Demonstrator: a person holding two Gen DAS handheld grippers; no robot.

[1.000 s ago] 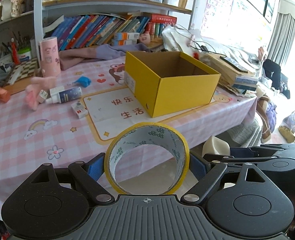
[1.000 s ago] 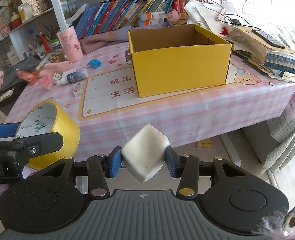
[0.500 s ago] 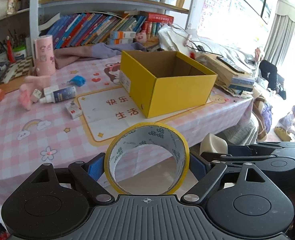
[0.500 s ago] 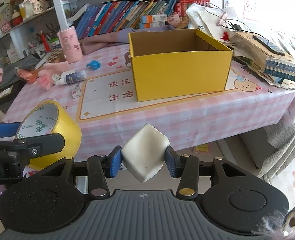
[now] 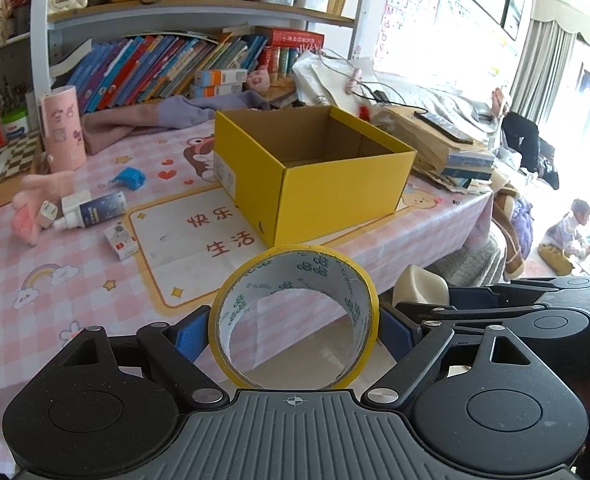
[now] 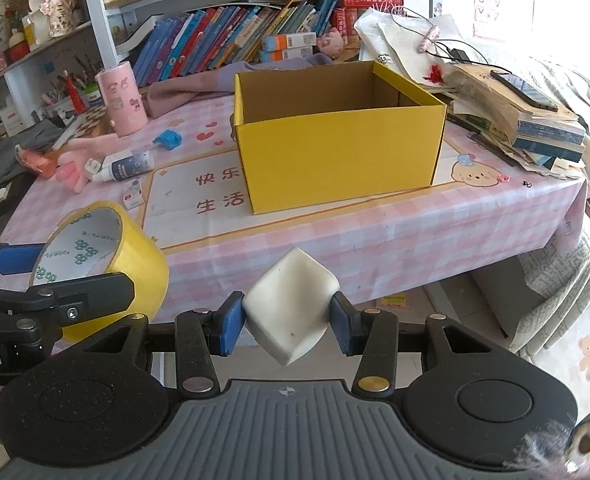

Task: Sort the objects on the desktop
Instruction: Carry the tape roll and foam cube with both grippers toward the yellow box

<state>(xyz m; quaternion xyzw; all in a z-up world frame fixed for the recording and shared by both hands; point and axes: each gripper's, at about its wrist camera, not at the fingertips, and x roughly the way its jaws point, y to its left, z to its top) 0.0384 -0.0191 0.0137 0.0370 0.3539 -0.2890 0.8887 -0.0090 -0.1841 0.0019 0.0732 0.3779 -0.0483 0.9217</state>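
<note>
The open yellow cardboard box [image 6: 337,136] sits mid-frame on the pink checked tablecloth [image 6: 375,236]. At lower centre, the left gripper [image 5: 293,328] pinches a yellow tape roll [image 5: 297,314] across its width; the right gripper [image 6: 287,320] pinches a white foam cube [image 6: 289,306] by its corners. That corner grip could let the cube twist free before reaching the box.

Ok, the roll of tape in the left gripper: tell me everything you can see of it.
The tape is a wide roll of yellow tape on a white core printed with small green marks. It looks nearly full and undamaged. It is held clear of the table, its open centre facing the left wrist camera and tipped slightly back. The left gripper clamps it across its width, a blue finger on each side. Nothing else touches it; the white block in the right gripper sits beside it.
</note>
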